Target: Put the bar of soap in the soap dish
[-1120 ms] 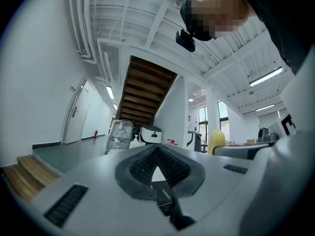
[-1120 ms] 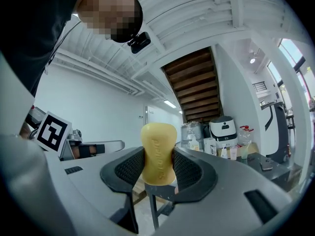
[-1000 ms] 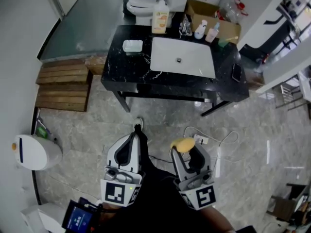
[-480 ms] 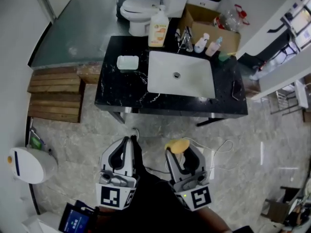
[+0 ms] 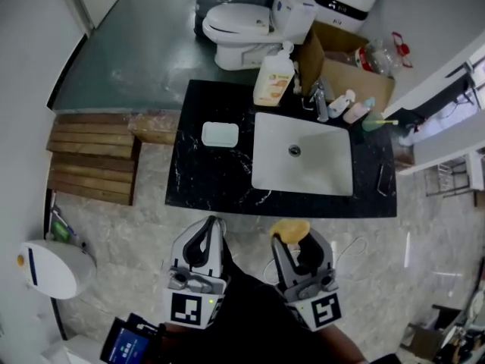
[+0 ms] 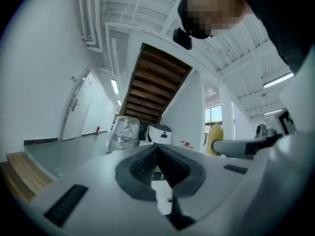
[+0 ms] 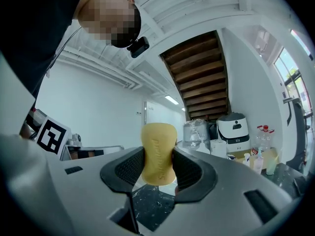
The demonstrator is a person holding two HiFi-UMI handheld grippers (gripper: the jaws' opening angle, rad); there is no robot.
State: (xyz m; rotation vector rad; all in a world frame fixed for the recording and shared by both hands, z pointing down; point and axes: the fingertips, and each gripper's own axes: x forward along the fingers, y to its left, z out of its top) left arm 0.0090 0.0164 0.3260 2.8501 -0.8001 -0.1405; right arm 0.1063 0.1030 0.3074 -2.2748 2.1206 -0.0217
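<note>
My right gripper (image 5: 292,236) is shut on a yellow bar of soap (image 5: 291,229), held over the floor just short of the counter's front edge. In the right gripper view the soap (image 7: 158,153) stands upright between the two dark pads. A pale soap dish (image 5: 220,134) rests on the black marble counter (image 5: 204,179), left of the white sink (image 5: 303,164). My left gripper (image 5: 211,230) is shut with nothing in it, beside the right one; its pads (image 6: 158,162) meet in the left gripper view.
A large soap dispenser bottle (image 5: 273,80), a tap (image 5: 318,101) and small bottles (image 5: 347,106) line the counter's back. A toilet (image 5: 246,23) and cardboard box (image 5: 345,70) stand behind. Wooden pallets (image 5: 95,158) lie left; a white bin (image 5: 47,268) sits near left.
The view has shifted: the counter has come closer to both grippers, and now lies just ahead of them. The soap stays held in the right gripper.
</note>
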